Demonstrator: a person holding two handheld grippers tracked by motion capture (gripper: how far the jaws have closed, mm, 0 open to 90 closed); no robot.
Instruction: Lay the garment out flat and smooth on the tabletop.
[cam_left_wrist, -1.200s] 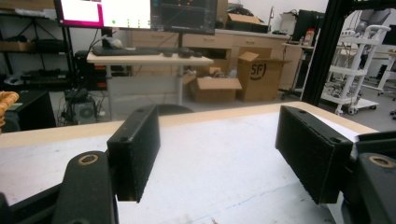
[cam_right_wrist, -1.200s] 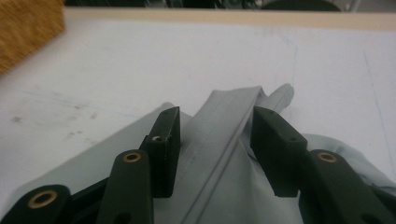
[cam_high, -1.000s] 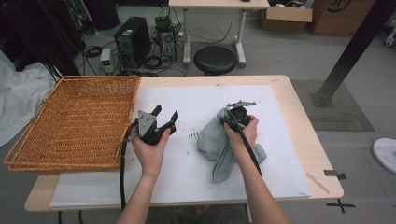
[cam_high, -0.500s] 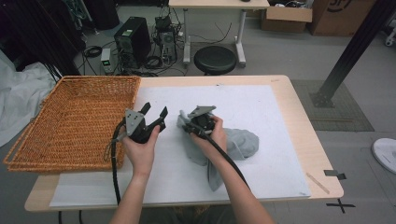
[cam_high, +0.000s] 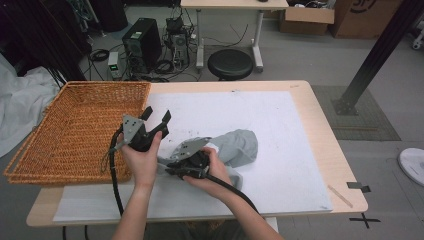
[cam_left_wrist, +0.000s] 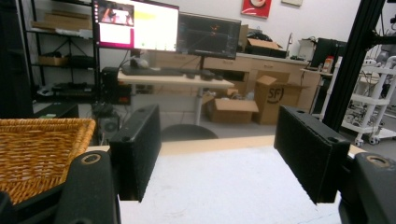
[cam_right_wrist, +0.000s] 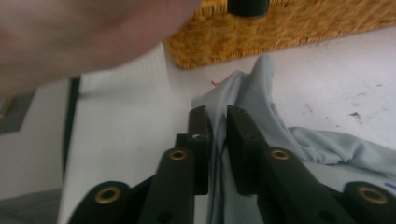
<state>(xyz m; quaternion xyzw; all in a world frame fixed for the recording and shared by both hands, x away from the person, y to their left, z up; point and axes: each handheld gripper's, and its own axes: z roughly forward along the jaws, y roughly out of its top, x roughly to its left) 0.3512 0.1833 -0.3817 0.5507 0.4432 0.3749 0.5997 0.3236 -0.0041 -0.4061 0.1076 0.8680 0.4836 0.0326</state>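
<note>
Right gripper (cam_high: 172, 169) now sits low on the white mat (cam_high: 280, 130), just in front of the left hand; a second ago it was out to the right of the mat's middle. It has crossed leftward toward the wicker basket (cam_high: 75, 130) and pulled the grey cloth (cam_high: 240, 145) with it, so the cloth now trails out to the right behind the hand instead of hanging bunched under it

Right gripper view: jaws stand narrow with a fold of the grey cloth (cam_right_wrist: 261, 93) running up between them. They have just been easing apart a little, and the fold is still in the gap; pads look to touch it on both sides, so I read it as a pinch, though a loosening one

Left gripper (cam_high: 155, 122) hovers near the basket's inner edge, jaws wide, nothing between them; the left gripper view looks out over bare mat through the gap. It has barely shifted

Cloth lies on the mat, near the basket, not in it

Judgement: the drag has brought the cloth within reach of the basket; next comes either a lift over the rim or a hand-over to the waiting left gripper
</note>
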